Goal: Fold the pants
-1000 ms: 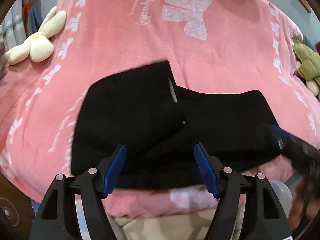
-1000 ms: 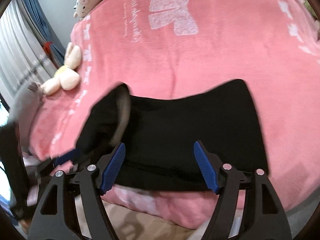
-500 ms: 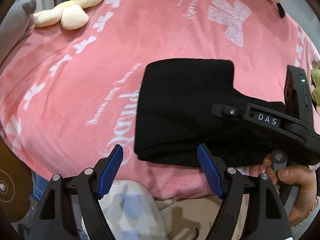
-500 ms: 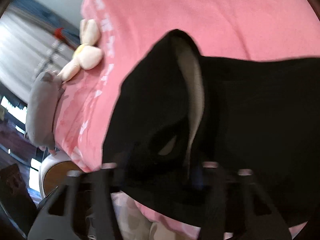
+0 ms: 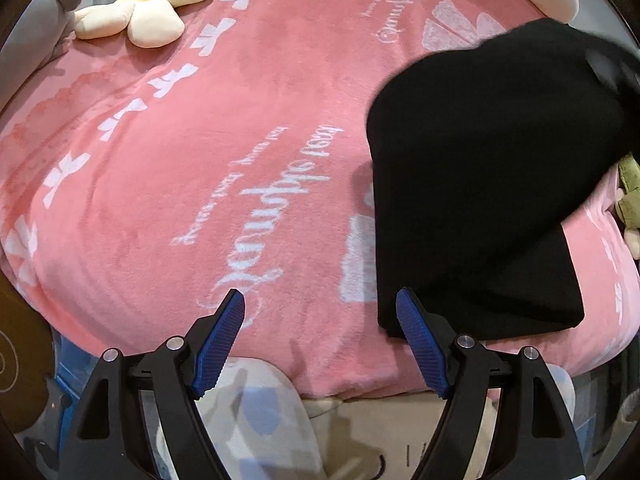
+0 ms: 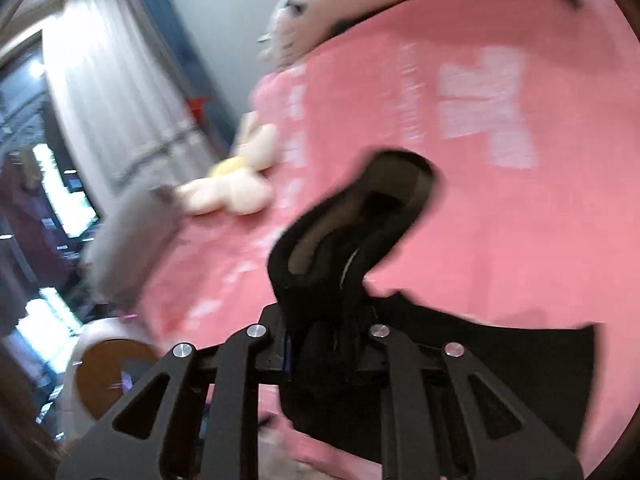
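The black pants [image 5: 480, 184] lie folded on the pink blanket [image 5: 200, 140], out at two o'clock from the left gripper [image 5: 320, 320], whose jaws stand wide apart over bare blanket. The right gripper [image 6: 320, 344] is clamped on a lifted fold of pants (blurred), a cream plush toy [image 6: 236, 188] at ten o'clock.

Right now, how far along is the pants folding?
Partly done: the black pants already lie doubled into a compact block on the pink blanket. In hand: the right gripper has its jaws shut on one end of the fabric and is lifting it. The left gripper hangs open beside the pants, holding nothing. Left: lay that raised end over and flatten the fold.
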`<state>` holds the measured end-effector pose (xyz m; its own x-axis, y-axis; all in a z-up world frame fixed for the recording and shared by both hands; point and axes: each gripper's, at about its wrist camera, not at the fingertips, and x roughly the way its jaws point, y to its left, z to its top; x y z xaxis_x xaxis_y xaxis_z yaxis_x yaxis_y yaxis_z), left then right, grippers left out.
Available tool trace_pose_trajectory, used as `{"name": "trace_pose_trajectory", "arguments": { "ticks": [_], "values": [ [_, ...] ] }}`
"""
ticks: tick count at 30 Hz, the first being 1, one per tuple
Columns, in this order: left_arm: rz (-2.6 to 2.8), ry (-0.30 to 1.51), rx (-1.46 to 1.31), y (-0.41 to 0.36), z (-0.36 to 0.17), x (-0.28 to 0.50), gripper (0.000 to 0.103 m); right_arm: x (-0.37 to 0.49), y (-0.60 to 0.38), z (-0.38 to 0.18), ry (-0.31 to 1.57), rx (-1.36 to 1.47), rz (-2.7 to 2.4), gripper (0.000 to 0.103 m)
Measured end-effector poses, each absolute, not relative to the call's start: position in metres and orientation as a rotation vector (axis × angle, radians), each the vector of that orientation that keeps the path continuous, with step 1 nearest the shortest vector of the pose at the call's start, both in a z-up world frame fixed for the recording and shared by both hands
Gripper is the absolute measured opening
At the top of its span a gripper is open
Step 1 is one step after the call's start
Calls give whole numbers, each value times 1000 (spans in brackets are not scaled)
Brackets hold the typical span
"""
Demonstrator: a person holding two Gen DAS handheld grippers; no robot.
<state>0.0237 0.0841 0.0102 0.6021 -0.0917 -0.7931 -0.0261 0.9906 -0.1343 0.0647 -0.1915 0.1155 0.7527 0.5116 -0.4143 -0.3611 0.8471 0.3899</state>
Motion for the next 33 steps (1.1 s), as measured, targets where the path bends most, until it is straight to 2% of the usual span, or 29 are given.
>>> {"name": "trace_pose_trajectory", "arguments": {
  "ticks": [6, 8, 12, 14, 23, 26, 28, 30, 31, 32, 33],
  "values": [
    [-74, 952, -135, 60, 4, 32, 75, 65, -283, -13, 840, 368, 132, 18],
    [-94, 961, -107, 45, 3, 36, 75, 61, -286, -39, 873, 381, 134, 23],
    [-111, 953, -55, 23, 5, 40, 77, 60, -286, -32, 838, 414, 150, 29],
    [-119, 954, -55, 17, 5, 44, 78, 66, -292, -28, 833, 433, 163, 40],
    [-144, 988, -22, -11, -5, 55, 78, 78, -310, -35, 842, 573, 183, 47],
    [-137, 997, -5, -12, -8, 55, 78, 79, -307, -32, 834, 601, 201, 58],
    [-130, 1003, -2, -10, -10, 55, 78, 82, -306, -31, 835, 620, 207, 61],
    [-123, 1009, -8, -9, -12, 56, 78, 84, -303, -31, 837, 598, 194, 59],
    [-119, 1010, -14, -6, -13, 55, 78, 85, -301, -31, 835, 565, 187, 44],
    [-117, 1009, -19, -4, -14, 55, 78, 88, -295, -31, 854, 499, 171, 19],
    [-114, 1007, -22, -2, -14, 53, 78, 90, -290, -29, 869, 460, 157, 19]
  ]
}}
